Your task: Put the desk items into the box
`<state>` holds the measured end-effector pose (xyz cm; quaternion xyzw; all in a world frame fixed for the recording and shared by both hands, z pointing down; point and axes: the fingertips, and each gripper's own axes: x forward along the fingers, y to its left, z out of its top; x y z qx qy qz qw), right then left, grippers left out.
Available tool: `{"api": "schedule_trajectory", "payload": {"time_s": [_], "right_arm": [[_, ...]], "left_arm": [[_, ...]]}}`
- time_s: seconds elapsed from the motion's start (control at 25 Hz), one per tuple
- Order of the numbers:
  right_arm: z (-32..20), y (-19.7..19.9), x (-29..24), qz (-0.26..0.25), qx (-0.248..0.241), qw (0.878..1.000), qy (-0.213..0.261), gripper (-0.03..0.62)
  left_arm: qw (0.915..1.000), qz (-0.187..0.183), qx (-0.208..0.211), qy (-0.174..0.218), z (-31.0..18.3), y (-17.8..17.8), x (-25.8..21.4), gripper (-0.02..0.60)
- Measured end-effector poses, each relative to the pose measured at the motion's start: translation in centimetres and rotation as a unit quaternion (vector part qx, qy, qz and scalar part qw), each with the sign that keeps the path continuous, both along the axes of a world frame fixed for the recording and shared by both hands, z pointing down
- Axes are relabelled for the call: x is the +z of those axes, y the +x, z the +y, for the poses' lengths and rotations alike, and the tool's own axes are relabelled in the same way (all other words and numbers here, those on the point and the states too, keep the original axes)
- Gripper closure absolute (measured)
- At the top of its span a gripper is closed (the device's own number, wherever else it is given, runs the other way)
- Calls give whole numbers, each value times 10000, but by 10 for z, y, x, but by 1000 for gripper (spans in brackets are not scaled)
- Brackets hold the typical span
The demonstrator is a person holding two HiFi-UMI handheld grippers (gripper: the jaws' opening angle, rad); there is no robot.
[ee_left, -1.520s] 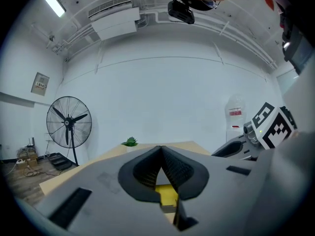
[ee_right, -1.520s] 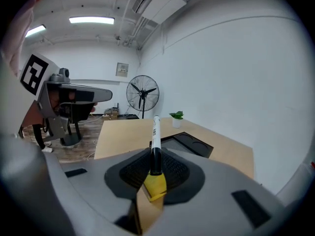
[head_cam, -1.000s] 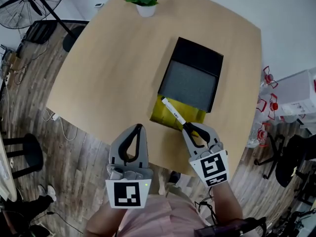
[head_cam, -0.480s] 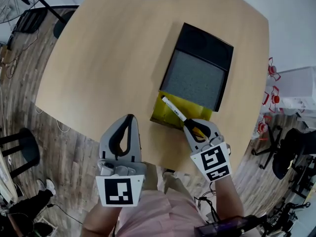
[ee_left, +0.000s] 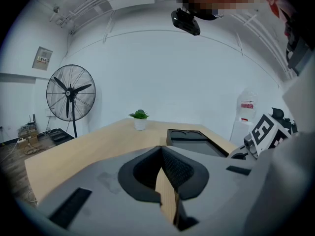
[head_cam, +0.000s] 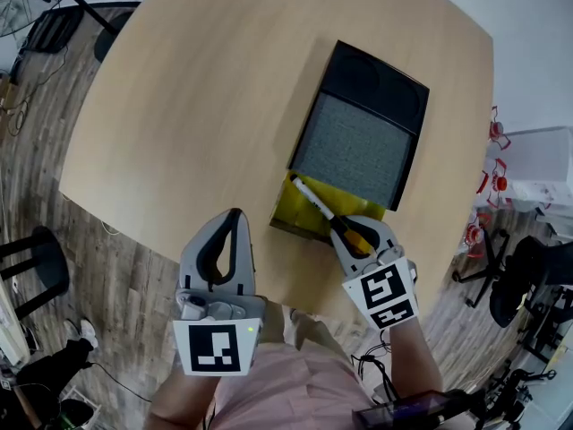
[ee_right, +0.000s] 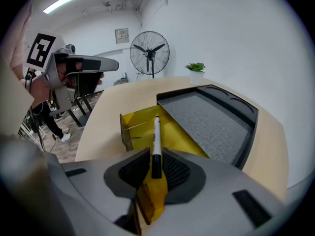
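My right gripper (head_cam: 345, 229) (ee_right: 155, 168) is shut on a white marker with a black cap (head_cam: 315, 202) (ee_right: 156, 139); the pen sticks out forward over the open yellow box (head_cam: 303, 219) (ee_right: 147, 127) near the table's front edge. Behind the box lies a black tray with a grey pad (head_cam: 360, 133) (ee_right: 209, 117). To the left of the box, over the table edge, my left gripper (head_cam: 235, 217) (ee_left: 160, 154) is shut with nothing between its fingers.
The round wooden table (head_cam: 197, 115) carries a small potted plant (ee_left: 140, 118) (ee_right: 196, 72) at its far side. A standing fan (ee_left: 70, 95) (ee_right: 149, 53) is on the floor beyond. Chairs and red-capped bottles (head_cam: 488, 191) stand off the table's right.
The view has shifted slightly, so the box and tray sit a little higher and further right. Both grippers have stayed put relative to the box, the right one still holding the marker.
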<state>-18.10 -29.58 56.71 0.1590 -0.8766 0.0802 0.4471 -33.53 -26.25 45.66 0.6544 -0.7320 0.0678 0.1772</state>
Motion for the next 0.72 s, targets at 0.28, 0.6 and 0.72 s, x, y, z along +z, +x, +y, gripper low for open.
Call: {"api": "schedule_trajectory", "payload": {"time_s": [0.28,0.6,0.72], "right_arm": [[-1,0,-9,-191,-87,9998,32,511],[15,13,-57,-1074,68,9942,65,520],[29,21,-87,-1395,146,9897,275,522]], "left_arm": [[9999,-109,-106,60,6,7,-10,571],[9986,-376,-128,349,30,41,-48,571],[9975,-432,-68,555,46,63,-70,571]]}}
